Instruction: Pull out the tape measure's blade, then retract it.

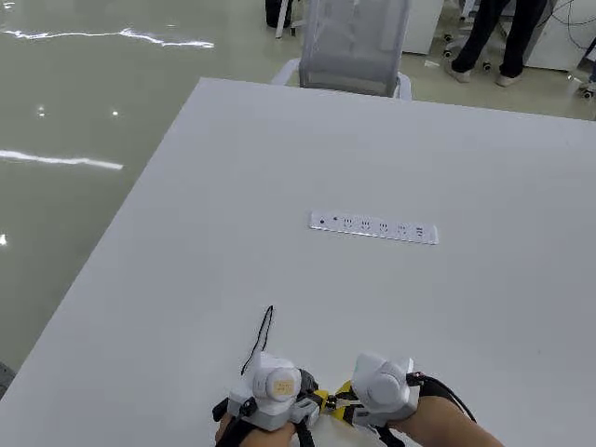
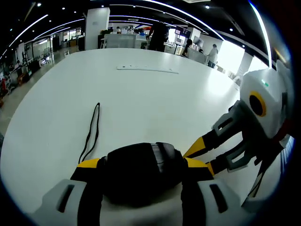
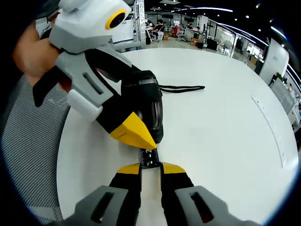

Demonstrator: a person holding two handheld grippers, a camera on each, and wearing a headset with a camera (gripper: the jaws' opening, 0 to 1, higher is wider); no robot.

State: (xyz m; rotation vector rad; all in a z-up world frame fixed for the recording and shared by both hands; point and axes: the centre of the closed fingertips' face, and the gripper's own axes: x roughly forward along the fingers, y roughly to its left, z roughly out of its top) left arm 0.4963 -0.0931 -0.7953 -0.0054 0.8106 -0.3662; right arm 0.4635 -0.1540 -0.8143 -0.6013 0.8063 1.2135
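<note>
**Blade pull begins:** At the near edge of a white bench (image 1: 186, 233), the left gripper (image 2: 141, 165) has its yellow-tipped fingers (image 2: 87, 164) clamped on either side of the black tape measure (image 2: 141, 181). The right gripper (image 3: 150, 168) meets it head-on, its fingers (image 3: 128, 170) narrowed onto the tip of the blade (image 3: 149, 158). Just a short stub of blade shows outside the case, so the pull-out appears to be only starting. The next move likely calls for the right gripper to draw straight away along the bench, pinch kept firm, as the left anchors the case. The measure's black strap (image 3: 183, 88) trails loose on the bench; a power strip (image 1: 372, 227) lies well beyond.
</note>
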